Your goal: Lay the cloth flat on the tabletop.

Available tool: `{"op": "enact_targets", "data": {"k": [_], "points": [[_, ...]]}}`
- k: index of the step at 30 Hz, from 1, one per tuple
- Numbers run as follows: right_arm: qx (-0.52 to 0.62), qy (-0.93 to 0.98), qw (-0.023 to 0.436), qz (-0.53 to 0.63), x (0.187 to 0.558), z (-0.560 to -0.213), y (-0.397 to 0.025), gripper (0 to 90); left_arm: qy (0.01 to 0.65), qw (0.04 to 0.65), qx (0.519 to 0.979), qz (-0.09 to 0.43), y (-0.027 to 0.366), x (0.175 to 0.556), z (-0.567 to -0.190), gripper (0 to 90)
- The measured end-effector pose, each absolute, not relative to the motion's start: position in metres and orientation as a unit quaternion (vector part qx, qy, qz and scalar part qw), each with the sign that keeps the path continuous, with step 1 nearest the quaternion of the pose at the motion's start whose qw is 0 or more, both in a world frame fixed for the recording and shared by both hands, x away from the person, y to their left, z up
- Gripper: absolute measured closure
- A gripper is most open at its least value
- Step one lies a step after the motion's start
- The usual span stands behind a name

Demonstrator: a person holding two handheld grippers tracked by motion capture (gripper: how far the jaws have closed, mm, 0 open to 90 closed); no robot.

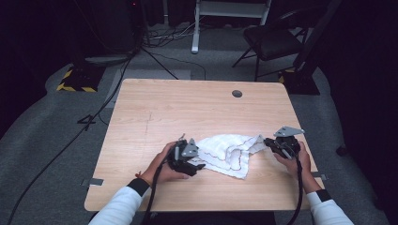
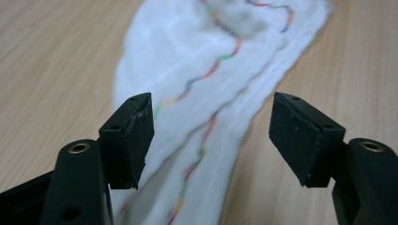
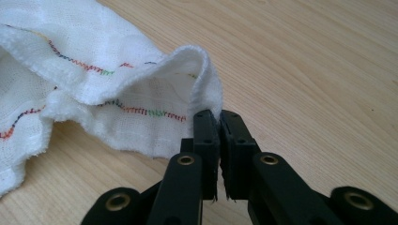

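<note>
Two hand-held grippers on this one. Nearest the person, the left hand-held gripper [image 1: 199, 165] sits with jaws spread wide, nothing between the pads, right over the near-left end of a crumpled white cotton cloth with wavy multicoloured stitching [image 1: 227, 151]. Cloth lies on the light wooden table [image 1: 155, 108], long axis running roughly left to right, its right end rising to the right hand-held gripper [image 1: 266, 141], which is clenched on a folded corner. That pinch is clearest in the right gripper view [image 3: 218, 112]; the left gripper view [image 2: 211, 136] shows the stitched strip running away between the open jaws.
</note>
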State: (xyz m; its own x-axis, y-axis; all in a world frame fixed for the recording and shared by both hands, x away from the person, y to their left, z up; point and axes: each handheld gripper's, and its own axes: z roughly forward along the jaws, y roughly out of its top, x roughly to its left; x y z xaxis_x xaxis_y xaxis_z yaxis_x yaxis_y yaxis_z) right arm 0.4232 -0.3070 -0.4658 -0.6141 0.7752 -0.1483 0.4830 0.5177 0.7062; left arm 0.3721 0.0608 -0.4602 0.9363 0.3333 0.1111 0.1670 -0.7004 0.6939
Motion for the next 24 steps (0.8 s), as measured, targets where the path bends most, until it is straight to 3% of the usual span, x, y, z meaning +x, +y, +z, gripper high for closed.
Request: {"op": "enact_targets", "data": {"k": [4,12,15,18,19,21,24], "points": [[0.373,0.840,0.230,0.321,0.424,-0.467,-0.306,86.0,0.108,0.356,0.925,0.082,0.013,0.376,-0.470,32.0],[0.370,0.837,0.232,0.329,0.423,-0.466,-0.308,86.0,0.138,0.331,0.929,0.089,-0.020,0.388,-0.487,32.6],[0.368,0.834,0.234,0.336,0.423,-0.465,-0.308,86.0,0.143,0.336,0.928,0.077,-0.019,0.394,-0.489,40.5],[0.367,0.831,0.237,0.345,0.421,-0.462,-0.309,86.0,0.141,0.338,0.927,0.087,-0.015,0.395,-0.487,61.3],[0.367,0.831,0.237,0.345,0.421,-0.462,-0.309,86.0,0.137,0.342,0.925,0.086,-0.013,0.397,-0.487,61.3],[0.363,0.829,0.240,0.350,0.421,-0.459,-0.310,86.0,0.132,0.352,0.923,0.086,-0.007,0.398,-0.481,70.9],[0.361,0.828,0.240,0.355,0.419,-0.457,-0.310,86.0,0.133,0.368,0.917,0.077,0.001,0.401,-0.473,73.7]]}}
